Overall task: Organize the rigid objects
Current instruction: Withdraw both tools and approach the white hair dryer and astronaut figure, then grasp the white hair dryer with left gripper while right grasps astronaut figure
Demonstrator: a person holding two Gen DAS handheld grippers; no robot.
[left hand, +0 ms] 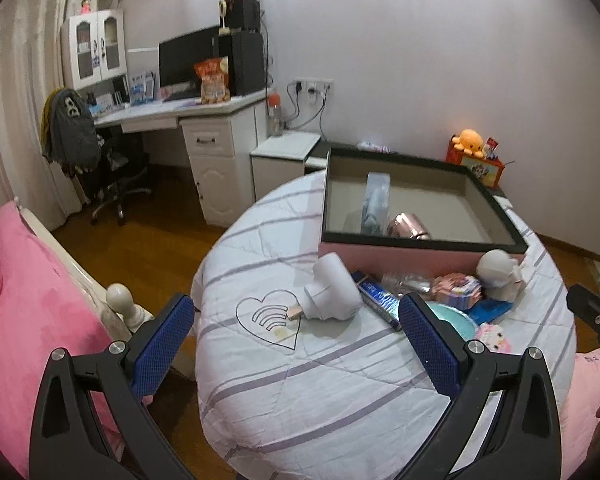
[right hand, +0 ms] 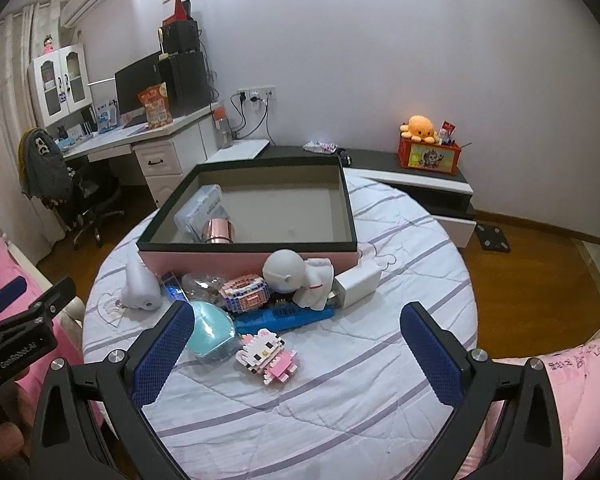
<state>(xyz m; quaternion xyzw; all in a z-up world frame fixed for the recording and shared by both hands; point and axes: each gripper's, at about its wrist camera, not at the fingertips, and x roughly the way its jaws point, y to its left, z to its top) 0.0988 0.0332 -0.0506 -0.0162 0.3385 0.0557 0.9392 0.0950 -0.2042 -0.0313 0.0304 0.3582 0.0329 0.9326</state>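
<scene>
Round desk point(right hand: 340, 392) under a white quilted cover with lilac stripes carries the work. On it stands a large shallow pink box with a black rim point(right hand: 260, 258); inside, at its left end, a clear plastic case point(right hand: 200, 210) and a rose-gold metal cylinder point(right hand: 218, 236) lie touching.

Loose rigid objects crowd against the box's near wall: a white plastic hair-dryer-shaped device point(left hand: 334, 292), a grey-white round-headed figurine in a white suit point(right hand: 296, 276), a white square charger block point(right hand: 358, 282), a pink-and-white brick-built house point(right hand: 246, 296), a flat blue rectangular pack point(right hand: 288, 314), a teal rounded dish under a clear cover point(right hand: 212, 330), and a pink-and-white brick-built cat figure point(right hand: 266, 354).

Left hand-held gripper point(left hand: 296, 350): jaws spread wide, grasping nothing. The white device lies just ahead, between the blue pads; the box is farther ahead to the right.

Right hand-held gripper point(right hand: 296, 354): jaws likewise spread, nothing between the pads. The brick cat sits just ahead, between the fingers; the teal dish is beside the left finger point(right hand: 162, 356); the charger block lies ahead to the right.

View differences: the left wrist view shows the device's pinkish nozzle and a heart outline point(left hand: 270, 318) stitched on the cover; the charger block does not appear there. The right wrist view shows the whole cat figure, which the left wrist view shows only in part behind its right finger.
</scene>
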